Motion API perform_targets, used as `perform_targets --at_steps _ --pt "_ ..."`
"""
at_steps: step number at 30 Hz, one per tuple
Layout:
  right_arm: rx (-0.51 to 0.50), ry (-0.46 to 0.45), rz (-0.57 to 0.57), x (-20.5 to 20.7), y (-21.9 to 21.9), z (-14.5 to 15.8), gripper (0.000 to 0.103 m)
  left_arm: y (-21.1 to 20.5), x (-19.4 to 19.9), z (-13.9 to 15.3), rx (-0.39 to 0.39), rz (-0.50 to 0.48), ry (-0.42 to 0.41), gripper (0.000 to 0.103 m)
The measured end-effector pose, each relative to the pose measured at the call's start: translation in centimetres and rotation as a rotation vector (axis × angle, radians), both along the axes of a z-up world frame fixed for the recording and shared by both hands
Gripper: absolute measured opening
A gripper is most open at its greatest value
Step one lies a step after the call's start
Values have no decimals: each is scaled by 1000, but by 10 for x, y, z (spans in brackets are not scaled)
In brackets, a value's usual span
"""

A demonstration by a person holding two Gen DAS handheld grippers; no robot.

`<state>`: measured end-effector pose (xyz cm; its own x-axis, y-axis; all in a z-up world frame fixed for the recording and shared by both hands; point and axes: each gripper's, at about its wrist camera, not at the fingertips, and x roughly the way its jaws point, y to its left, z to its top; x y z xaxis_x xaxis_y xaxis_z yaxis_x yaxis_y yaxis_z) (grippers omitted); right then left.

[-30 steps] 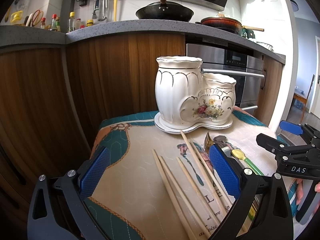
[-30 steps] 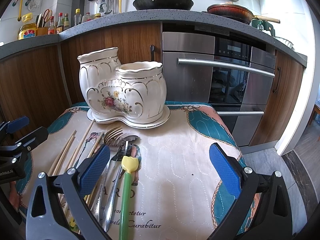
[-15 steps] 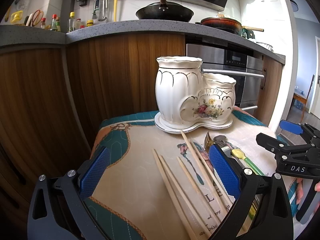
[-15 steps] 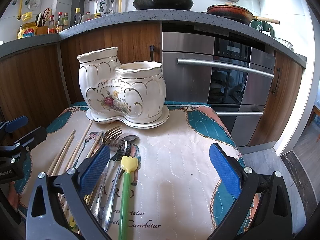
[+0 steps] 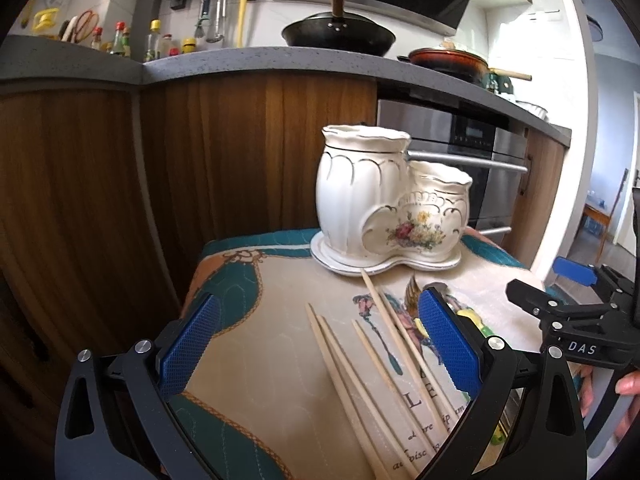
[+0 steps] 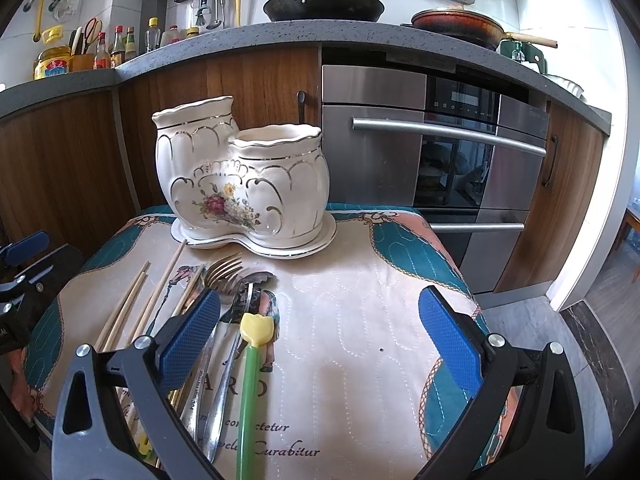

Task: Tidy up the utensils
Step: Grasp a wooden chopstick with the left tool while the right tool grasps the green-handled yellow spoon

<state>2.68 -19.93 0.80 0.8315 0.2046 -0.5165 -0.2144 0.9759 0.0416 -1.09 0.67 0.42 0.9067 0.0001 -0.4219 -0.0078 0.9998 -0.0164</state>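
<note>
Right wrist: white floral 2-cup holder (image 6: 244, 184) empty; chopsticks (image 6: 132, 304) flat; both tongs (image 6: 316, 348) (image 5: 316, 348) apart.

Chopsticks (image 5: 360, 344), fork (image 6: 224, 270), spoons (image 6: 256, 280) lie before white holder (image 6: 244, 184)

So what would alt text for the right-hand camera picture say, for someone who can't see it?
Open blue-padded tongs frame a cloth-covered table where chopsticks, a fork, a spoon and a green-handled utensil lie loose in front of an empty white flowered ceramic holder, with kitchen cabinets and an oven behind.
</note>
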Motion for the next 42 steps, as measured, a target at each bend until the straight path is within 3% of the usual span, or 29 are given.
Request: perform_targets --at_steps 2,8,9,12,16,21,26,29,33,37,42 --pt "1 3 -19 1 -1 0 98 -1 1 1 24 29 13 98" --pt "20 33 -78 5 -8 1 98 7 8 5 -24 28 49 98" --pt "27 38 -81 5 -9 2 98 7 7 5 -28 22 26 98" --pt "34 44 -82 7 -12 2 98 -2 4 5 45 23 -16 98" --pt "13 46 -58 9 -12 1 98 -8 12 2 85 -4 90 98" --pt "61 141 73 15 -16 -1 98 -1 26 0 70 -15 212 98" --pt "34 255 118 25 -16 -7 98 3 39 -10 125 -37 324 98" --pt "20 298 136 31 -18 -7 98 13 44 -21 99 -29 384 96" --pt "-33 324 159 31 -14 -3 79 20 47 -33 68 -48 452 92" --pt "-64 374 212 28 -3 -9 59 15 45 -39 88 -81 499 73" --pt "-69 398 257 21 8 -12 49 8 39 -38 88 -102 509 61"
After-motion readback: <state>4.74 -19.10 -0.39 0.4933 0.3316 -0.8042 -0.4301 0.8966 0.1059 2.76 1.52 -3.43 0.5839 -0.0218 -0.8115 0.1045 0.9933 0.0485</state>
